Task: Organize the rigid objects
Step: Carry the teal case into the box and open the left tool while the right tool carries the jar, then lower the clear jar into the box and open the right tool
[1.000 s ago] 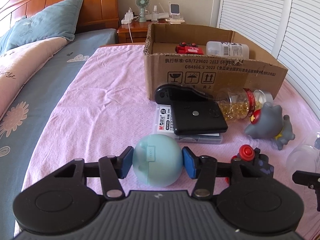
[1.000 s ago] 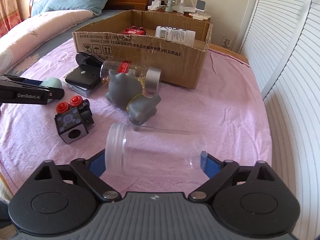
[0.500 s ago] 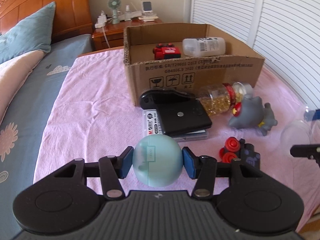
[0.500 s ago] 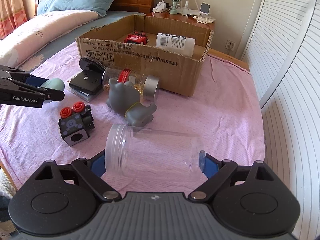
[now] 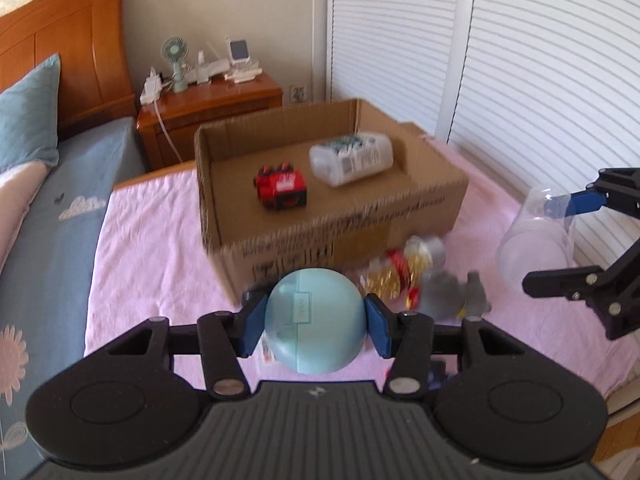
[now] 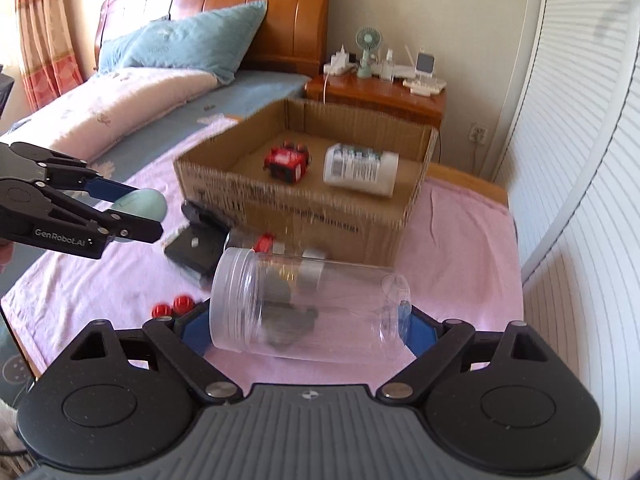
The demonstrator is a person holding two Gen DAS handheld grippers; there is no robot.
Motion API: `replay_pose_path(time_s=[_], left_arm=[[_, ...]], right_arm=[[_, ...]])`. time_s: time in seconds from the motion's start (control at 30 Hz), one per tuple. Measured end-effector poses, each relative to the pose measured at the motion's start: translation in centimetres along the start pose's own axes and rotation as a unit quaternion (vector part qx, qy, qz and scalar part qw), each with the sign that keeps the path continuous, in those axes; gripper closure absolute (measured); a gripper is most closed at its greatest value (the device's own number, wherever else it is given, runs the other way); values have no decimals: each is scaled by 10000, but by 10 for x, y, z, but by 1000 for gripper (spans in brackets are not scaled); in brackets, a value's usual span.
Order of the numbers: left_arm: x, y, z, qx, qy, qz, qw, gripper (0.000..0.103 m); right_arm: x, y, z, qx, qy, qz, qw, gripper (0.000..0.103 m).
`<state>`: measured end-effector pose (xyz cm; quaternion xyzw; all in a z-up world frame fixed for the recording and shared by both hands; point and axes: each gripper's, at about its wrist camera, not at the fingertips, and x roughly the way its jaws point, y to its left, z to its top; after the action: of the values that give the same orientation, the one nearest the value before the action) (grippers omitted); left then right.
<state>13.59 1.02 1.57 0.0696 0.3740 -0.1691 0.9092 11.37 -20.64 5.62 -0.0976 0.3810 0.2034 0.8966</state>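
Left gripper pinches blue ball; right gripper clamps clear jar

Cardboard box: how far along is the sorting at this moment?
Done: the cardboard box holds a red toy and white bottle. In hand: left gripper grips a blue ball; right gripper a clear jar. Left: gold-filled jar, grey figurine.

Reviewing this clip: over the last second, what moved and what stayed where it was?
Both claws rose off the pink cloth and moved toward the cardboard box. The left claw still grips the pale blue ball, now raised in front of the box; the right claw still holds the clear jar lying sideways. Nothing was released. The red toy and white bottle stayed in the box.
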Motion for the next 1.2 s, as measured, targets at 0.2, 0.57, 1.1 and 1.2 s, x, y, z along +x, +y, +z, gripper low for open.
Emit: replay_pose_path(time_s=[0.2, 0.57, 1.1, 1.2], left_arm=[[18, 5, 44, 129, -372, 64, 9992, 51], [78, 23, 56, -52, 100, 239, 9997, 51], [-5, 1, 35, 21, -359, 468, 9983, 1], [-16, -6, 24, -96, -346, 624, 9974, 1]], right_arm=[[2, -4, 22, 11, -243, -43, 9997, 8], [2, -7, 26, 48, -208, -120, 9997, 8], [17, -23, 49, 311, -267, -77, 9991, 8], [24, -26, 58, 417, -223, -102, 9988, 8]])
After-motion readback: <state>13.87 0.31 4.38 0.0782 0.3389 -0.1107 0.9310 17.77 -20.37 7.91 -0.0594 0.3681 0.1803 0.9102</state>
